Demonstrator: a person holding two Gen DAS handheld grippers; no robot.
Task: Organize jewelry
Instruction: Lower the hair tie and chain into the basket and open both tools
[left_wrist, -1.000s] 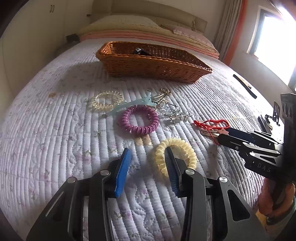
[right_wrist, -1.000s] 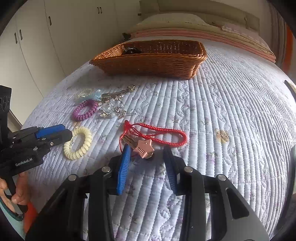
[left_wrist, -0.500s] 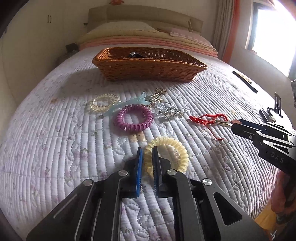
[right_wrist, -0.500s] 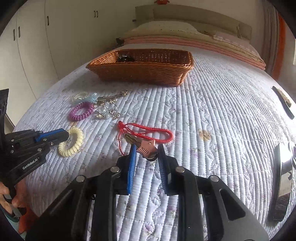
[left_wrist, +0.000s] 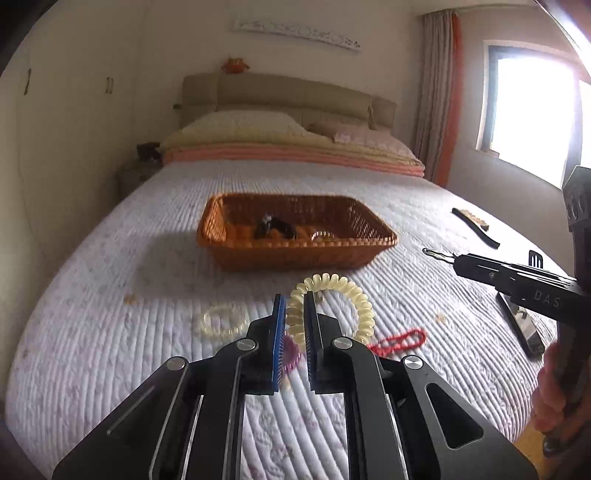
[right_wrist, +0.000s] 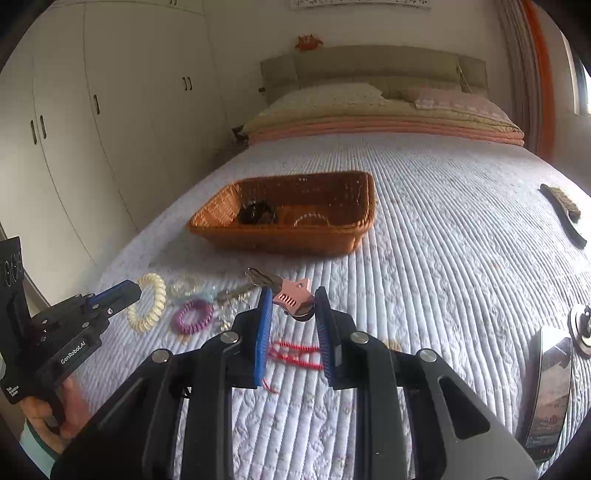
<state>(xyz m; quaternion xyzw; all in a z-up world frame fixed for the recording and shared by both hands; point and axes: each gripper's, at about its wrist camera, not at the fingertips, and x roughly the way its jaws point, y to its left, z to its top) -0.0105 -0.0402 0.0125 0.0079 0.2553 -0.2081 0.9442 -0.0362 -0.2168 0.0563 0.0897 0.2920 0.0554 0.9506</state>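
My left gripper (left_wrist: 294, 301) is shut on a pale yellow coil hair tie (left_wrist: 354, 299) and holds it lifted above the bed; it also shows in the right wrist view (right_wrist: 147, 308). My right gripper (right_wrist: 292, 300) is shut on a pink star key charm (right_wrist: 291, 295) with keys, and its red cord (right_wrist: 295, 356) hangs below. The wicker basket (left_wrist: 221, 230) stands ahead with a black clip (left_wrist: 275, 227) and a clear ring inside. A purple coil tie (right_wrist: 194, 316), a clear coil tie (left_wrist: 222, 320) and a crystal keychain (right_wrist: 231, 295) lie on the quilt.
A phone (right_wrist: 548, 391) lies at the right edge of the bed, with a dark brush (right_wrist: 563, 218) farther back. Pillows and folded blankets lie at the headboard. Wardrobes stand along the left wall.
Both grippers have risen off the quilt with what they grip: the left with the yellow coil tie, the right with the pink charm and its red cord. The views now tilt toward the headboard.
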